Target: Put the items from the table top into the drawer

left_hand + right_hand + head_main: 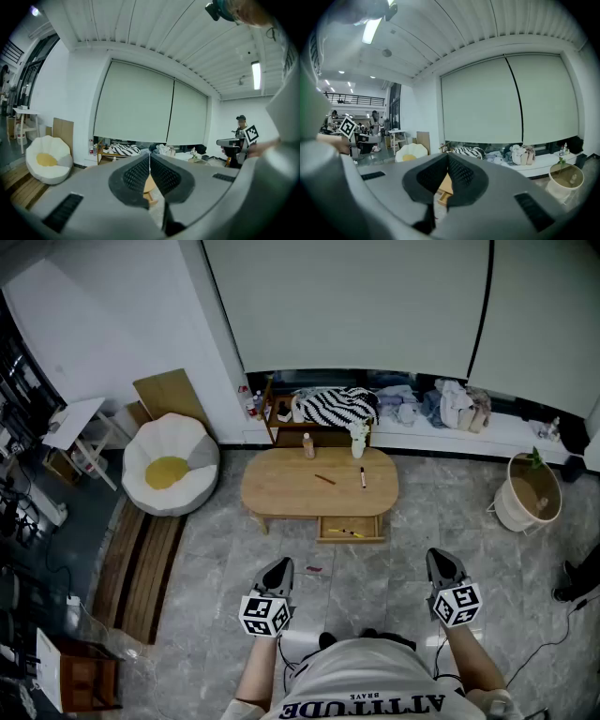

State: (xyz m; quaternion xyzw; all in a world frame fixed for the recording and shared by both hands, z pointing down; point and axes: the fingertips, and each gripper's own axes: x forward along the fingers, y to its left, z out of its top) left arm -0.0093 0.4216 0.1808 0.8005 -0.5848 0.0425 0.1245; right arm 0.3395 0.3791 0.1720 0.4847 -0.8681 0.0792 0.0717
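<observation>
An oval wooden coffee table (281, 486) stands a few steps ahead of me. On its top lie a brown stick (324, 479) and a pen (363, 477); a small bottle (308, 446) and a white vase (357, 442) stand at its far edge. The drawer (327, 531) under its front edge is pulled out, with small items inside. My left gripper (279, 565) and right gripper (441, 560) are held level in front of me, well short of the table, both shut and empty. In the left gripper view the jaws (149, 161) meet at the tip; the right gripper's jaws (447, 161) are likewise together.
A white beanbag (170, 465) with a yellow cushion sits left of the table, and wooden planks (141, 568) lie on the floor beside it. A basket planter (530, 493) stands at the right. A low shelf holds a striped cloth (337, 406). A small pink scrap (314, 569) lies on the floor.
</observation>
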